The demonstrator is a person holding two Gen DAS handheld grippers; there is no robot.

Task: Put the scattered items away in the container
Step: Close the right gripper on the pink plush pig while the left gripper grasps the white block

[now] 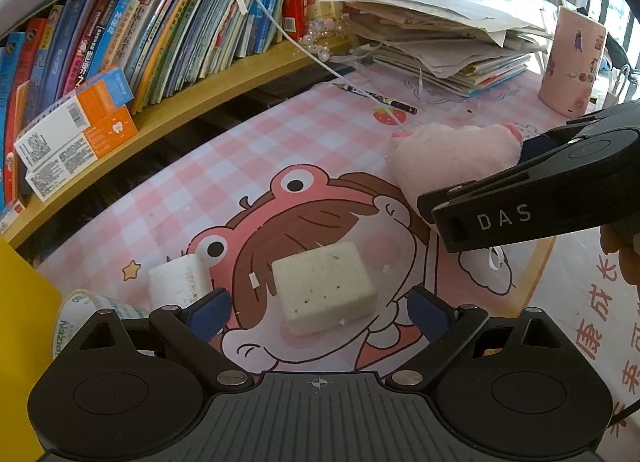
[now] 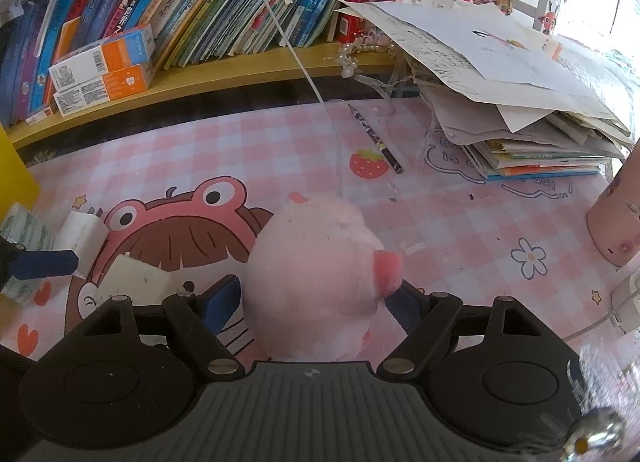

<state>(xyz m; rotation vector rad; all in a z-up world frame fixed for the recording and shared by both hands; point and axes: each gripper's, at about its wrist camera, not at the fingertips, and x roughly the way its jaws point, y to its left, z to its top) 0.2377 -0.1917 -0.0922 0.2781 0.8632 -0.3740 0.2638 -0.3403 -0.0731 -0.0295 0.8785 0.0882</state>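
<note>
Plush toy (image 2: 316,274): pink, round and fluffy, resting on the checked desk mat (image 2: 460,222) between the blue pads of the right gripper (image 2: 316,302).
Right gripper state: jaws wide, a pad close on each side of the plush; whether they press into it I cannot tell.
Plush handling: likely very light and soft; it should squash under the pads, so take it across its widest middle, not by the small pink nub.
Sponge block (image 1: 326,288): pale, speckled, flat on the mat between the pads of the left gripper (image 1: 318,312).
Left gripper state: jaws apart, clear of the block on both sides.
Block handling: probably light and springy; grip the two long side faces.
White block (image 1: 180,280): just beside the left pad.
Container: possibly the yellow edge (image 1: 24,322) at far left; uncertain.
</note>
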